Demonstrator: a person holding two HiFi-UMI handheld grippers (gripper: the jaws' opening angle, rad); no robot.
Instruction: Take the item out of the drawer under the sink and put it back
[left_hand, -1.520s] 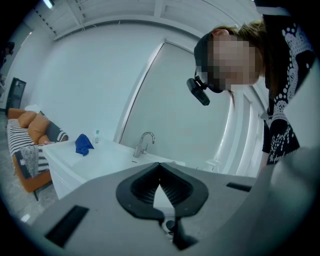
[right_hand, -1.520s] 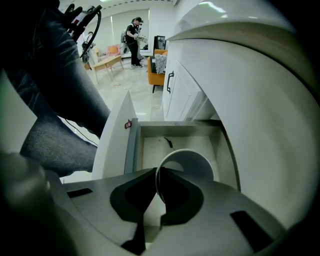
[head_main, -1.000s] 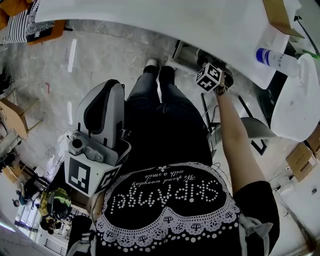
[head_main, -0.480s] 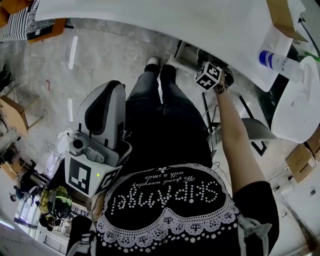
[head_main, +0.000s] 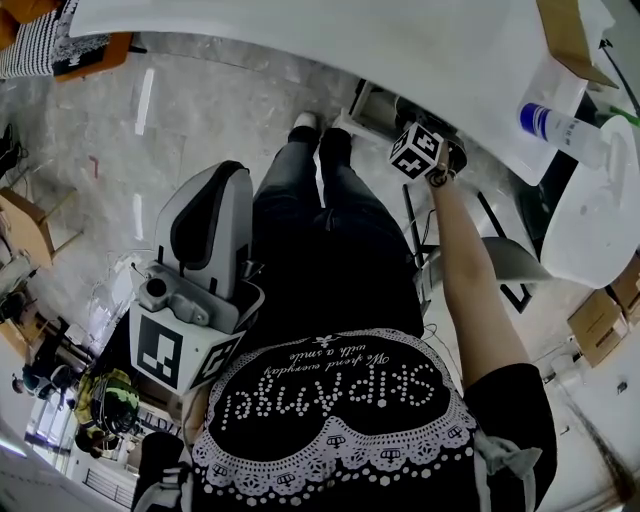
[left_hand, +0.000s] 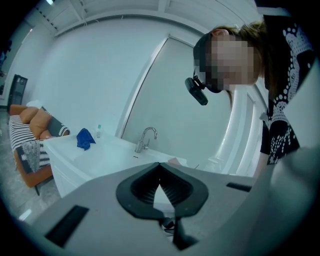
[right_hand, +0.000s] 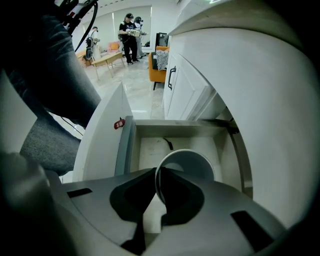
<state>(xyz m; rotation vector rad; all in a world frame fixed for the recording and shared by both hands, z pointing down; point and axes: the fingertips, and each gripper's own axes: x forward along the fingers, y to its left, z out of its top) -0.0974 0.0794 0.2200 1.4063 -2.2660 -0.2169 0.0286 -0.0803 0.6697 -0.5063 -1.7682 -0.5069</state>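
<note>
Rim grip going on: the right gripper (right_hand: 159, 172) is clamping its jaws on the edge of the white cup (right_hand: 192, 164), which is hanging over the open drawer (right_hand: 146, 150), maybe touching bottom, can't tell. I'm guessing it's either lifting out or going back; next move is needing a straight vertical path clear of the walls. The left gripper (left_hand: 160, 167) is idling, jaws together, empty.
</note>
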